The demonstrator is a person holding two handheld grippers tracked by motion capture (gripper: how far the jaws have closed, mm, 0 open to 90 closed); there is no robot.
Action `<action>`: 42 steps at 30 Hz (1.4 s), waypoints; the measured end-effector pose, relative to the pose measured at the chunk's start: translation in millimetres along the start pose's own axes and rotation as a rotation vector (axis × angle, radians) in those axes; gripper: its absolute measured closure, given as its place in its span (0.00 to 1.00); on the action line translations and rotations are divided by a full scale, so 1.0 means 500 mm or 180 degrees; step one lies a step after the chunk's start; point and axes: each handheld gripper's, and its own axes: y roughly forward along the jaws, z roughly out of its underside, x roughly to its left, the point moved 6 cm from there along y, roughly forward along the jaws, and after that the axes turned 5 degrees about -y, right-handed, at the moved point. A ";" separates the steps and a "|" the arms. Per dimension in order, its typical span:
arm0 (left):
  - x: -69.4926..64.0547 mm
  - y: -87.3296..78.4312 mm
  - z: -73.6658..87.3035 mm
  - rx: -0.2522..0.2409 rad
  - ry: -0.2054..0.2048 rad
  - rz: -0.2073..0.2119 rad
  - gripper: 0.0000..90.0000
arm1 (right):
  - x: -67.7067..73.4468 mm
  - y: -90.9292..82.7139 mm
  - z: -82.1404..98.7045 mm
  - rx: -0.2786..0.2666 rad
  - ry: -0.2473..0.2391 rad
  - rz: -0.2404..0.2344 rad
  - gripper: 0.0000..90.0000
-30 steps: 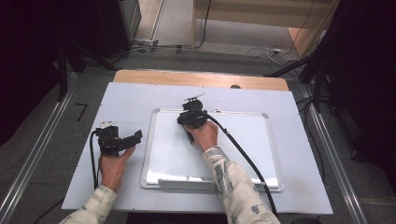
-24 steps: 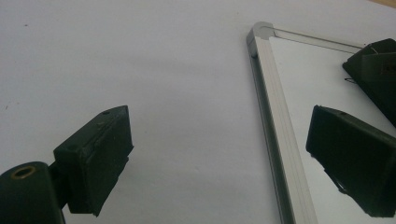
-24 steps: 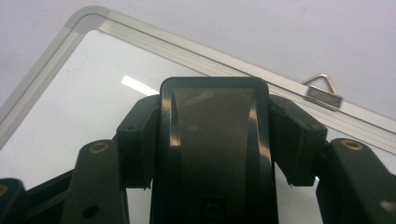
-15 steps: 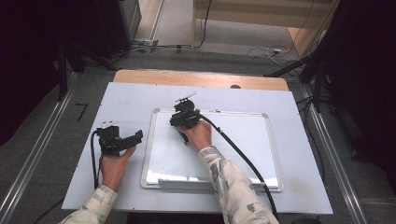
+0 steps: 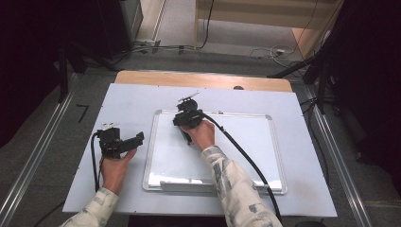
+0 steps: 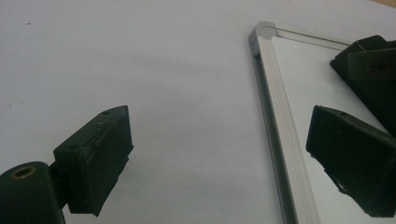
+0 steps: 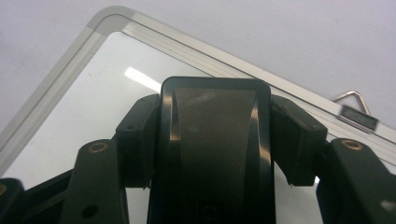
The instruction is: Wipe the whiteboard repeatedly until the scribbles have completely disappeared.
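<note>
Whiteboard-wiping step, judged from the layout: the right gripper [image 5: 188, 118], its jaws closed on a black whiteboard eraser [image 7: 215, 144], holds that eraser over the upper-left corner of the whiteboard [image 5: 246, 146], which lies flat on the pale table [image 5: 132, 99] with a hanging clip [image 7: 357, 109] on its far edge. The left gripper [image 5: 124, 143] hovers just beside the board's left frame with jaws wide apart and empty. The next move probably calls for flat, steady strokes across the surface.
</note>
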 end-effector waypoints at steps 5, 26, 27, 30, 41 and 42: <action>-0.001 0.000 0.001 0.0008 0.0001 -0.0001 0.08 | -0.027 -0.010 0.014 0.0007 0.0079 0.0068 0.42; -0.002 0.002 0.001 0.0013 0.0020 0.0003 0.08 | -0.040 -0.024 0.031 0.0158 0.0097 0.0085 0.42; -0.003 0.002 0.001 0.0009 0.0016 0.0008 0.08 | -0.051 -0.027 0.034 0.0174 0.0144 0.0095 0.42; -0.004 0.001 0.002 0.0008 0.0018 0.0001 0.08 | -0.068 -0.031 0.039 0.0193 0.0210 0.0114 0.42; -0.006 0.002 0.001 0.0005 0.0015 0.0000 0.08 | 0.004 -0.015 0.020 0.0227 -0.0004 0.0018 0.42; -0.007 0.001 0.001 0.0003 0.0016 0.0001 0.08 | 0.010 -0.013 0.017 0.0228 -0.0028 0.0005 0.42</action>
